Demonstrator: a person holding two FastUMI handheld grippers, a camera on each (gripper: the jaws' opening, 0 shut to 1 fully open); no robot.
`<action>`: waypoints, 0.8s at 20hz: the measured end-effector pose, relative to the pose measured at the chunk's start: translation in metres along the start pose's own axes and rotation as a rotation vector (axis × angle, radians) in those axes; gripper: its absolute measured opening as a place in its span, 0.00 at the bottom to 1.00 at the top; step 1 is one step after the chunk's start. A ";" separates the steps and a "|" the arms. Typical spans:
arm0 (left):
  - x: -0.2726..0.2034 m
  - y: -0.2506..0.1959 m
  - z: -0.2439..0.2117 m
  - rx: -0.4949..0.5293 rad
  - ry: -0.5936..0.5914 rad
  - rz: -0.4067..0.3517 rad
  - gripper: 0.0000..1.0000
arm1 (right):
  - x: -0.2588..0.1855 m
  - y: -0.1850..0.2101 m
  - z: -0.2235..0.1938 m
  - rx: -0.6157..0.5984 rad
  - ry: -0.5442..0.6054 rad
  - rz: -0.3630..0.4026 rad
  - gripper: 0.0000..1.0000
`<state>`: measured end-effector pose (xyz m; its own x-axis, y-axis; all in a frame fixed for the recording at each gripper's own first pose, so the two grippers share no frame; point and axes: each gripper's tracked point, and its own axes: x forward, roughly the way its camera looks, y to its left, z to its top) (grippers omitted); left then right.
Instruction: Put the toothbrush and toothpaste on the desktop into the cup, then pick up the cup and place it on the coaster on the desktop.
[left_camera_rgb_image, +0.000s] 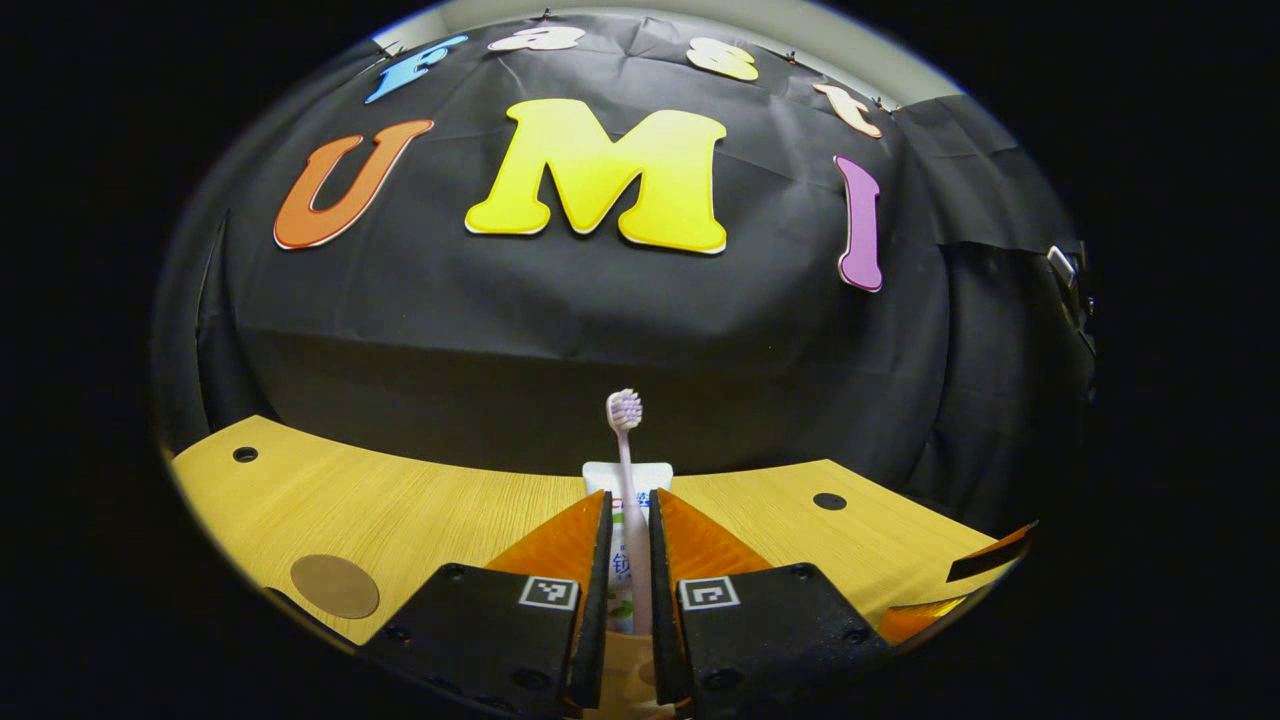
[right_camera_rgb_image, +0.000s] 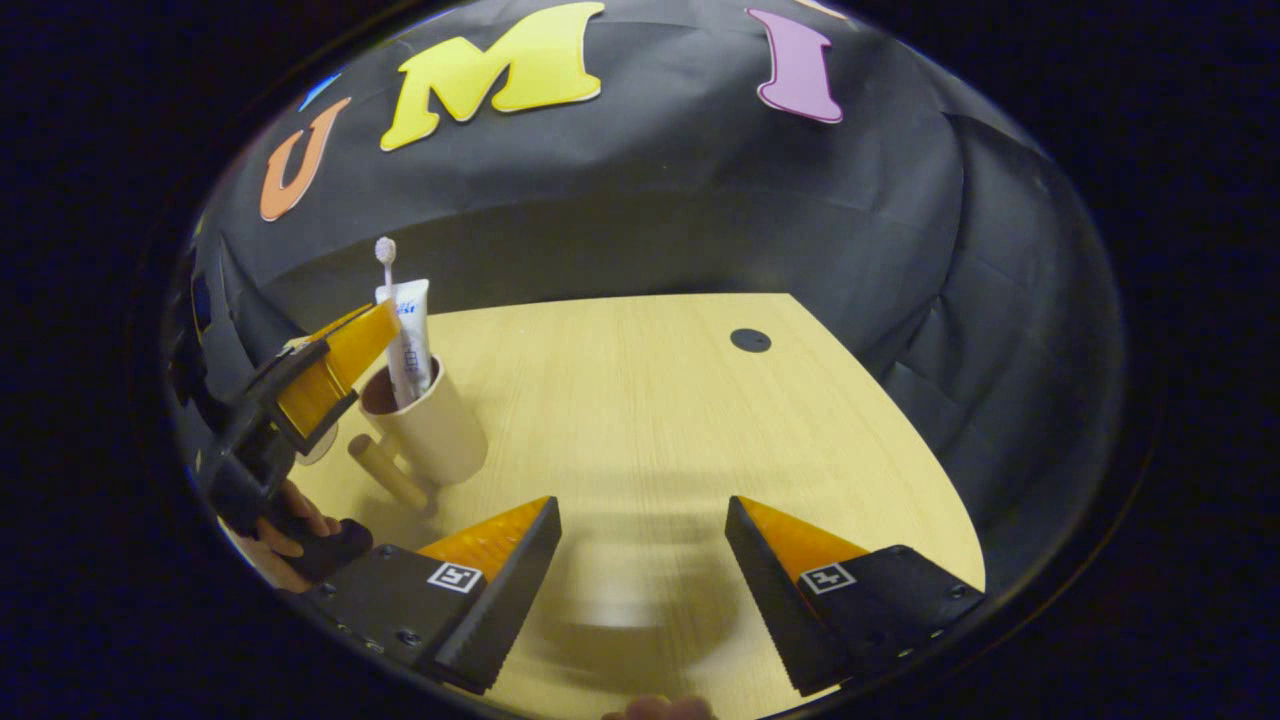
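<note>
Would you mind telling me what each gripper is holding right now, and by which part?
The left gripper pinches the cup by its rim wall, toothbrush and toothpaste standing inside. The right gripper is open, holding nothing.

Dim booth, soft overhead light, strong fisheye bending at edges, slight blur low down

We see blue print on the toothpaste tube standing in the cup, but it's too small and blurred for us to read. Each hand-held gripper carries square black-and-white coded markers, patterns without letters or numbers.
</note>
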<state>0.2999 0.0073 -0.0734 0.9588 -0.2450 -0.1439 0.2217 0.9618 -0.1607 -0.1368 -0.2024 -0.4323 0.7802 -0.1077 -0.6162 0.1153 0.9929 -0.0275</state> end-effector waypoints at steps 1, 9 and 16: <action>-0.002 0.002 0.001 -0.007 0.007 -0.004 0.24 | -0.001 0.003 0.001 -0.002 0.001 0.003 0.98; -0.055 0.054 0.034 0.000 0.004 0.063 0.46 | -0.016 0.042 0.021 -0.025 0.008 0.053 0.98; -0.130 0.127 0.089 0.079 -0.047 0.180 0.75 | -0.045 0.108 0.048 -0.099 0.007 0.136 0.98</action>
<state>0.2192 0.1721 0.0119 0.9910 -0.0644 -0.1170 0.0578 0.9965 -0.0596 -0.1297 -0.0928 -0.3697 0.7801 0.0280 -0.6250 -0.0523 0.9984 -0.0206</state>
